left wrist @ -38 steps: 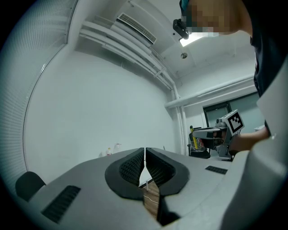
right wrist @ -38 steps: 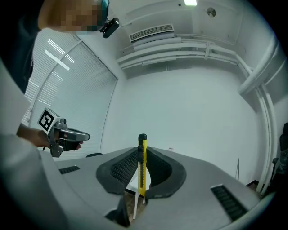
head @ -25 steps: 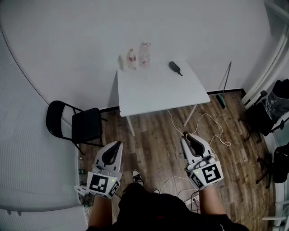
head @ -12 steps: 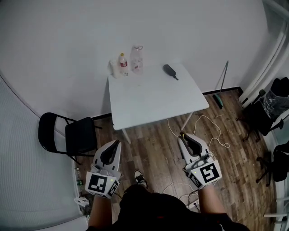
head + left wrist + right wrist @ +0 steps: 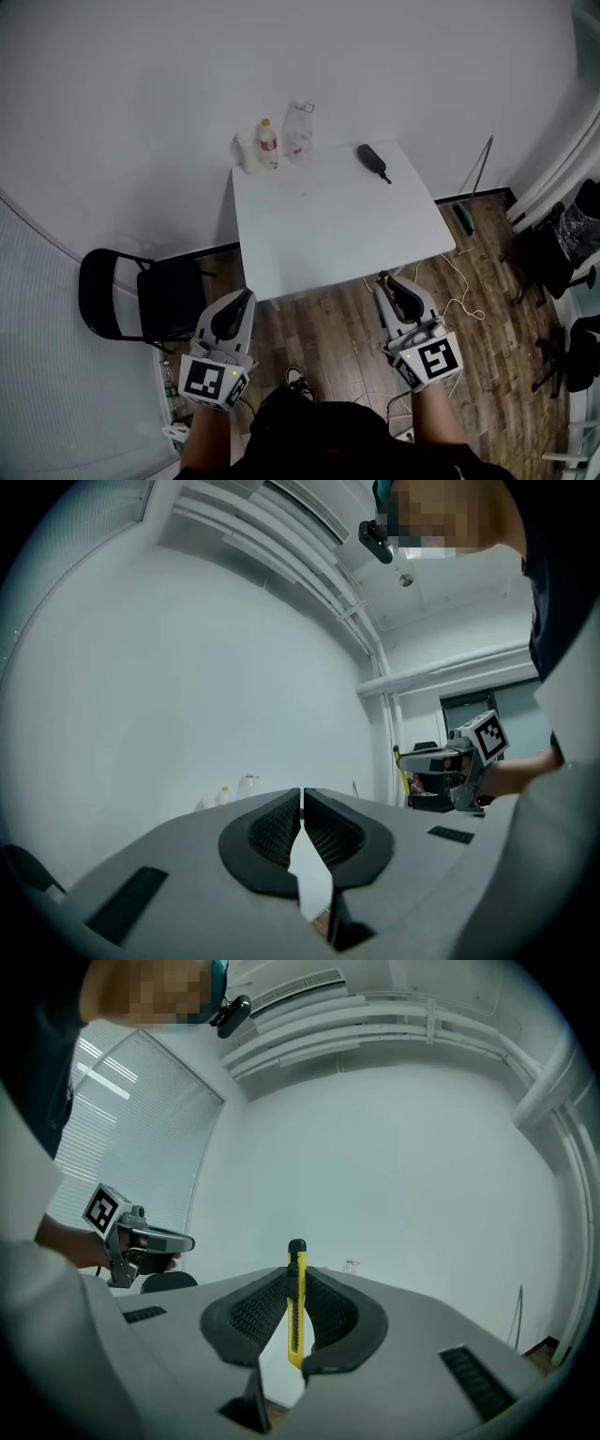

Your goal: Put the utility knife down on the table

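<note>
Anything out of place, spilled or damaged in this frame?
Nothing stands out. The utility knife sits straight in the shut right tool; the bottles stand upright on the table. A loose white cable sprawls on the floor nearby.

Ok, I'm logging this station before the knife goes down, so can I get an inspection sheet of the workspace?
Surface: white table, mostly bare, ahead of the person.
Job's things: yellow utility knife, upright between the right tongs, not yet on the table.
Clutter: bottles at the table's far edge; dark handled object near its far right corner.
Grippers: left gripper shut, nothing between its tongs; right gripper shut on the knife.
Cables: white cable loose on the wood floor, right of the table.
Surroundings: black folding chair left of the table; white wall behind.
</note>
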### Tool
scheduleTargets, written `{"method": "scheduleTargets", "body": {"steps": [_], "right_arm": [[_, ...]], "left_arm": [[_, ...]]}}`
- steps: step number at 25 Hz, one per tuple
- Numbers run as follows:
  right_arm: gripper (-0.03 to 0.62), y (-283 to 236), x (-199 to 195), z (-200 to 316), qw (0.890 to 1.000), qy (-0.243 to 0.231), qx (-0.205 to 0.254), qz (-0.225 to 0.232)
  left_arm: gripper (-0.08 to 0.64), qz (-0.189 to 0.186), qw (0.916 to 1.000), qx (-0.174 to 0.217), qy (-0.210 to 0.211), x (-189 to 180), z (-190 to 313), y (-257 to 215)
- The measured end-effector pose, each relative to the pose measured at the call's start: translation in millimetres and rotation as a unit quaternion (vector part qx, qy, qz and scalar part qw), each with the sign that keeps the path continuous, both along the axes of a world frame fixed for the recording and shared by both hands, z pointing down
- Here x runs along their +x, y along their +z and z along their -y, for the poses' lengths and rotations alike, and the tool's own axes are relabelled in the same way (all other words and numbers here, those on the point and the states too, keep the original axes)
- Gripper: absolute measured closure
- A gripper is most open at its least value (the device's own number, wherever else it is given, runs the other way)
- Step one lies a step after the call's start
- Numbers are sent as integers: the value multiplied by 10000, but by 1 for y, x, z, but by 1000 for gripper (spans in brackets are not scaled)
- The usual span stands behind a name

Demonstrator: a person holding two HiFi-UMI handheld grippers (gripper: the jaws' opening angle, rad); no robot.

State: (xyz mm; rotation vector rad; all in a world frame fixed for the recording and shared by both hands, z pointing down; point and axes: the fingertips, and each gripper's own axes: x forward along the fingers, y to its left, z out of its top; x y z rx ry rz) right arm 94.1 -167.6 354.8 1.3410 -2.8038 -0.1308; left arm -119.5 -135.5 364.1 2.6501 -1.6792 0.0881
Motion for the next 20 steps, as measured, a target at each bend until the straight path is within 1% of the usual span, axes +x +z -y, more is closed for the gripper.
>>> {"method": "scheduleTargets", "body": {"steps": [2, 5, 9, 11, 15, 20], "right_arm": [[525, 3, -8, 20, 9999, 51, -88, 12], [525, 7, -18, 47, 9999, -2, -149, 44], [525, 25, -26, 81, 9994, -118, -316, -33], [525, 31, -31, 100, 9989, -272, -388, 0], [525, 55, -38, 149, 9960, -606, -628, -212], [525, 94, -55, 212, 9873, -1060, -1049, -554]], "left_arm": [[529, 27, 10000, -75, 31, -8, 19, 3], [529, 71, 9999, -138, 67, -14, 44, 7], [529, 50, 9997, -257, -30, -20, 67, 15], [529, 37, 9991, -386, -151, -21, 78, 24], [529, 5, 9972, -515, -544, -23, 102, 37], [529, -100, 9930, -649, -979, -20, 130, 52]]}}
